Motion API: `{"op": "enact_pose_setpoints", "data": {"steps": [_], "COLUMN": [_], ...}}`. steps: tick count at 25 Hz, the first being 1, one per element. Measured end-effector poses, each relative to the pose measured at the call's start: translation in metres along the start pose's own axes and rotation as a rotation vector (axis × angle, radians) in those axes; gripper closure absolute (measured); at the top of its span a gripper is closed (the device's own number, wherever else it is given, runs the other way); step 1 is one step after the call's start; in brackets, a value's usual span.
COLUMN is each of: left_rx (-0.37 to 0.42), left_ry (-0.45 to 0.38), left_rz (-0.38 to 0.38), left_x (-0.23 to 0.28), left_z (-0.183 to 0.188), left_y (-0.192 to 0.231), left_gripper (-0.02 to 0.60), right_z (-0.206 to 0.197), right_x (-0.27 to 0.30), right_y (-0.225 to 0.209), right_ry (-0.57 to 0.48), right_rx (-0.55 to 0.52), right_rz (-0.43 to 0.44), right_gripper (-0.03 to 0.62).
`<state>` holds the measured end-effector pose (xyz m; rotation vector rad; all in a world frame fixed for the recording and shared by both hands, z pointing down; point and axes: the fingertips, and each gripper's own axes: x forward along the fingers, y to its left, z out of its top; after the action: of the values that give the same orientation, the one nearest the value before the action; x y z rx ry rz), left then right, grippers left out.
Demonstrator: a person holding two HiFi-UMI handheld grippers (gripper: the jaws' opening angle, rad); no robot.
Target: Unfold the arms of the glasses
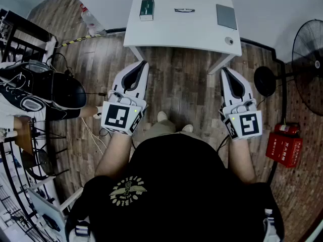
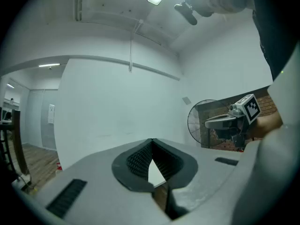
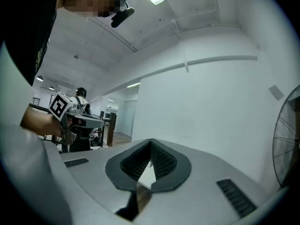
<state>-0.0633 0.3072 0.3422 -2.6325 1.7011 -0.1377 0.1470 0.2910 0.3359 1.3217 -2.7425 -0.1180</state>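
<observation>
Head view: glasses [image 1: 184, 10] lie at far middle of white table [image 1: 171, 32], between green box [image 1: 147, 9] and grey pad [image 1: 226, 16]. Left gripper [image 1: 144, 63] and right gripper [image 1: 223, 70] held level over wood floor, near table's front edge, well apart from glasses.

Left gripper view: jaw tips pressed together, nothing between; fan [image 2: 199, 122] beyond.

Right gripper view: jaws clenched, empty; white wall ahead.

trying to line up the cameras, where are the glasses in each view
Head view: glasses lie on the white table, top centre, right of a green box.
Left gripper view: not in it.
Right gripper view: not in it.
Shared landmark: black fan, right edge in head view, right of centre in left gripper view, far right in right gripper view.
</observation>
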Motion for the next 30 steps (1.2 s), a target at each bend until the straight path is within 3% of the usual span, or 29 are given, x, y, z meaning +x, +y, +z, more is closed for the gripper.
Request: {"op": "enact_pose_setpoints", "data": {"steps": [8,16,20,30], "left_rx": [0.024,0.050,0.052,0.035], "left_ry": [-0.016,-0.101,-0.100,-0.097], "left_rz": [0.004,-0.048,-0.076,-0.115], "left_x": [0.029,0.041,0.036,0.056], "left_z": [-0.003,0.012,-0.010,-0.016], "left_y": [0.041,0.073,0.067,0.074], "left_gripper": [0.575,0.575,0.575,0.575], "right_z": [0.007,0.027,0.011,0.010], "right_x": [0.043,0.071,0.058,0.071], "right_y": [0.005,0.016,0.023,0.007], "right_ry": [-0.005,-0.017,-0.023,-0.020], "right_rx": [0.017,-0.019,0.003,0.038], "right_rz": [-0.003,-0.064,-0.092,-0.146], "right_gripper": [0.594,0.594,0.594,0.594]}}
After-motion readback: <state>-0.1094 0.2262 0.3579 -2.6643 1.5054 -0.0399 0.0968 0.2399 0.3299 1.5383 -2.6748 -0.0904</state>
